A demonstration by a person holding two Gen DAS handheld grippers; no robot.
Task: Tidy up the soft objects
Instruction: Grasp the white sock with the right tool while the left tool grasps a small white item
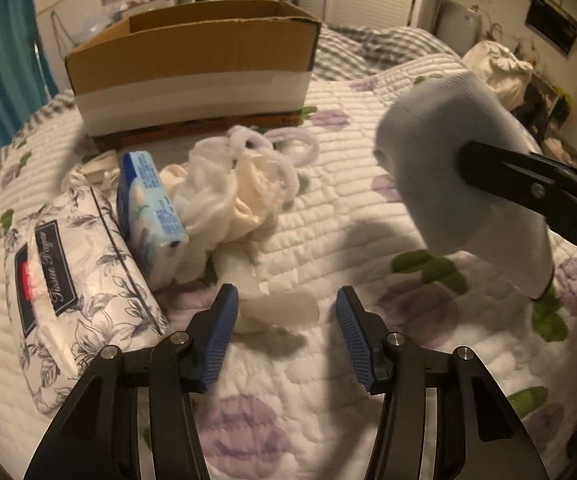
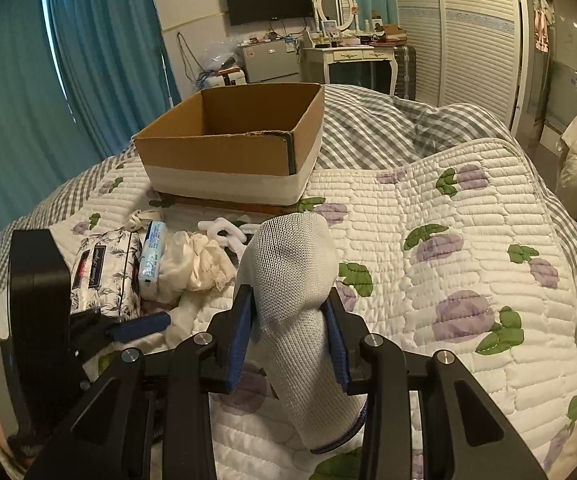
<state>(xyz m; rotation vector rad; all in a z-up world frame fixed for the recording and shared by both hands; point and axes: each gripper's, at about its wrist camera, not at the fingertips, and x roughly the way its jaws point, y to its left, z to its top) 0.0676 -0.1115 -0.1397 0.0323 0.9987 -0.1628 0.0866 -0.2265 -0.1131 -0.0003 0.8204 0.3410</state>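
Above the white quilted bed cover with purple flowers (image 2: 428,200), the right tool (image 2: 288,332) is clamped on a pale grey knitted sock (image 2: 292,264) held in the air, short of the open brown cardboard box (image 2: 224,148), while the left tool (image 1: 286,332) hangs open over a crumpled white cloth pile (image 1: 228,196).

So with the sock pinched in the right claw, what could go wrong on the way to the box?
The right claw grips the sock only mid-length, so the drooping cuff could snag the cardboard box rim. The open left claw hovers near white cloth and may brush the tissue pack.
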